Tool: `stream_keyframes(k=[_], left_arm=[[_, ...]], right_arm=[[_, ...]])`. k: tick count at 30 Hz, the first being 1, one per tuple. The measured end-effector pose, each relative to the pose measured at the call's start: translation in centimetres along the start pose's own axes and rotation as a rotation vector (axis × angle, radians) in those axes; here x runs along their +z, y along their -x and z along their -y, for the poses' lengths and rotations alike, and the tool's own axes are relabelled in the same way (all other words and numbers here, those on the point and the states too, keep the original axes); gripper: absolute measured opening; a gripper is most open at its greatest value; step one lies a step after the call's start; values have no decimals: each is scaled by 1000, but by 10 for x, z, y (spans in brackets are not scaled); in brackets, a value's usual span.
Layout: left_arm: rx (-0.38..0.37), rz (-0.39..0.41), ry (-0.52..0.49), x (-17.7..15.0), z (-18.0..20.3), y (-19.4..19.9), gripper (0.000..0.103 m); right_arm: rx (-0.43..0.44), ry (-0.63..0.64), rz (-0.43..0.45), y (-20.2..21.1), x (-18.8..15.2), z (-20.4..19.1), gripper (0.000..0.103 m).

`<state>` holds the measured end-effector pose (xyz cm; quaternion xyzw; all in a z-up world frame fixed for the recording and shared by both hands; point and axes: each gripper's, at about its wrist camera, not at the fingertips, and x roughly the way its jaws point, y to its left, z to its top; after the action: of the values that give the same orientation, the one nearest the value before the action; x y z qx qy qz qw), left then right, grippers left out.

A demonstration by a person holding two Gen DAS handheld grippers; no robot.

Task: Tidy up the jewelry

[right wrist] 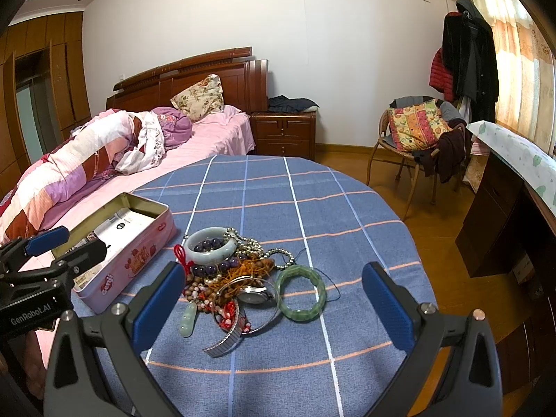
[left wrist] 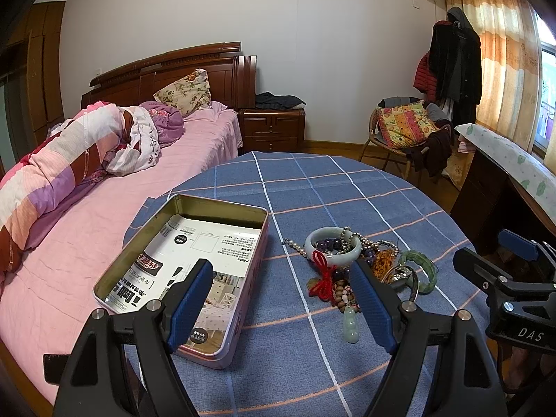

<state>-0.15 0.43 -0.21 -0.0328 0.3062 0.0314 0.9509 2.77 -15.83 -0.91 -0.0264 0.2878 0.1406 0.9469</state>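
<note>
I am holding both grippers above a round table covered in a blue checked cloth [right wrist: 264, 187], and neither is gripping anything. My left gripper [left wrist: 281, 299] is hanging with its 2 blue pads spread wide, one pad over the open tin and the other over the near edge of the jewelry heap. My right gripper [right wrist: 274, 299] is spread just as wide, its pads flanking the heap from above without touching it.

The pink rectangular tin [left wrist: 180, 267] is sitting lidless on the left part of the table, lined with a printed paper sheet and holding no jewelry that I can see. Just to its right, apart from it, the jewelry is lying in one tangled heap. At the far end a pale jade bangle [right wrist: 210, 245] is resting flat with dark purple beads [right wrist: 208, 243] showing inside its ring and a string of silvery pearl-like beads [right wrist: 243, 239] draped over its rim. A red knotted cord [left wrist: 321, 278] is trailing from the bangle's near side. At the right edge of the heap a green jade bangle [right wrist: 301, 292] is lying flat on the cloth, touching a wristwatch [right wrist: 253, 293] whose metal stretch band [right wrist: 224, 342] is curling toward me. A small pale gourd-shaped pendant [right wrist: 187, 319] is lying at the near left of the heap, beside strands of brown wooden beads (too knotted for me to separate).

Beyond the table a bed with pink sheets [left wrist: 114, 201] is running along the left.
</note>
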Motion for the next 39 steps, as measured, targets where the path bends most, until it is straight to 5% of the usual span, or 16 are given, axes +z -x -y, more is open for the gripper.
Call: stream_keyframes(k=[19, 32, 39], left_arm=[[7, -4, 2, -2, -3, -1, 81], [-16, -54, -21, 2, 5, -29, 81], [-28, -91, -88, 16, 26, -66, 81]], right_arm=[[2, 0, -8, -2, -2, 0, 103], [-34, -26, -91, -33, -12, 21, 103], [-37, -77, -167, -51, -16, 50, 88]])
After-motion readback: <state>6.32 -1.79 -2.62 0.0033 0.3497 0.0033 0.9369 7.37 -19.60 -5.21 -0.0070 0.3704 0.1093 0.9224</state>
